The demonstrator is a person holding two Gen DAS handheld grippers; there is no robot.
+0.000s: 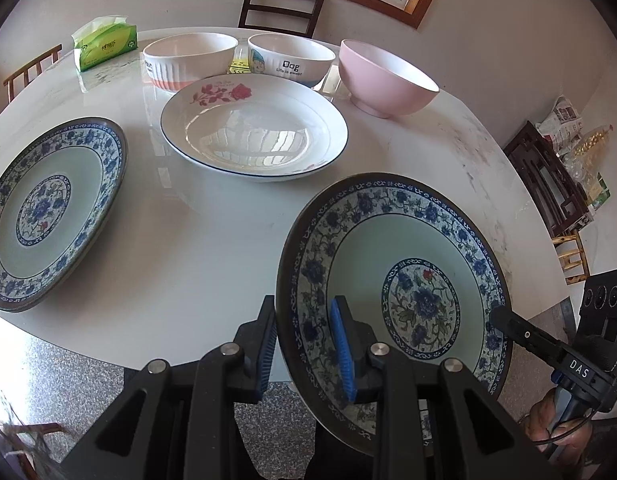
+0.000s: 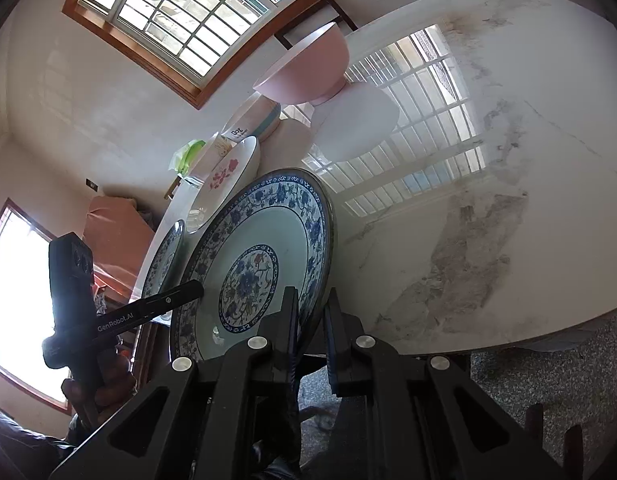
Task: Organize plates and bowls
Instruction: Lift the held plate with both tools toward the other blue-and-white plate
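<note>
A round blue-and-white floral porcelain plate with a pale green well (image 1: 408,264) was lifted clear at the table's 5 o'clock edge, tilted, its rim pinched on two sides. A matching plate (image 1: 48,216) lay flat at 9 o'clock. A white shallow dish with a red rose print and thin blue rim (image 1: 254,132) sat at centre. Along 12 o'clock stood three upright bowls: a ribbed white one with an orange base (image 1: 188,60), a white cartoon-printed one (image 1: 292,58) and a plain pink one (image 1: 386,78).
</note>
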